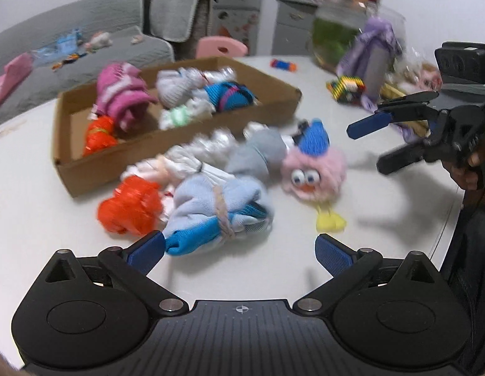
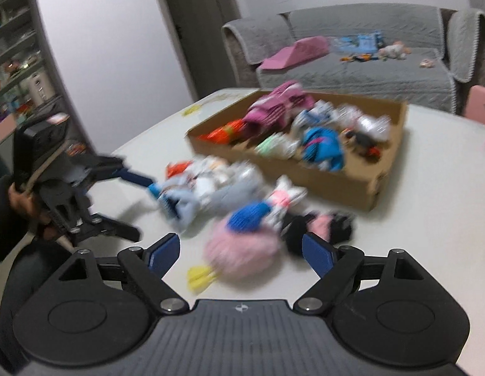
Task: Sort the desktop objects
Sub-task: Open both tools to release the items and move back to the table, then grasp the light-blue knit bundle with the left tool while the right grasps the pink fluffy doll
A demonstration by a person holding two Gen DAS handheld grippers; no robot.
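My left gripper (image 1: 239, 249) stands fully open and holds nothing; the light-blue sock bundle (image 1: 217, 210) lies just ahead of its left pad. My right gripper (image 2: 241, 250) is spread wide and empty, with the pink plush bird (image 2: 239, 250) between its pads, untouched. Loose bundles lie on the white table (image 1: 305, 266) beside the cardboard box (image 1: 179, 144), which holds further rolled items

left wrist: faces box (image 1: 167, 156) | right wrist: opposite side | shared: box
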